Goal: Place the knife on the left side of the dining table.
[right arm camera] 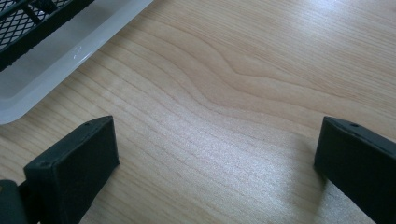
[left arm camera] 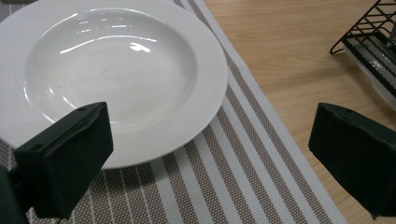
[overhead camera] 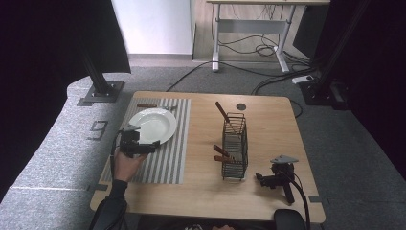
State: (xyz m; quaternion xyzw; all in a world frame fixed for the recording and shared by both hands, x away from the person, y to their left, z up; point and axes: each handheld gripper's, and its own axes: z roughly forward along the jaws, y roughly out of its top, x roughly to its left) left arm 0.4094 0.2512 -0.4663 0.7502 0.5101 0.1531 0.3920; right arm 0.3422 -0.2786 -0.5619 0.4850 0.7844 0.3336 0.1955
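While the person's left hand (overhead camera: 125,165) reaches in from the near edge, these are the things on the wooden table (overhead camera: 268,191):

Left gripper (overhead camera: 137,145): held at the near rim of the plate; in the left gripper view its two black jaws stand wide apart with nothing between them, one jaw over the plate's rim, the other over the mat's edge and bare wood.

White plate (overhead camera: 152,124): a deep, empty dish lying flat on the striped placemat, at the left part of the table; its bowl gleams in the left gripper view (left arm camera: 116,70).

Striped placemat (overhead camera: 174,158): brown and white stripes running front to back, flat under the plate; a brown-handled utensil (overhead camera: 148,105) lies across its far end, just beyond the plate.

Right gripper (overhead camera: 277,178): resting on the table near the front right, just beside the wire rack; no hand is on it; its jaws are spread wide over bare wood grain in the right gripper view.

Wire cutlery rack (overhead camera: 235,151): black, upright, mid-table, well apart from the plate; brown-handled pieces (overhead camera: 223,115) stick out of its top and side. It sits on a pale tray (right arm camera: 56,70).
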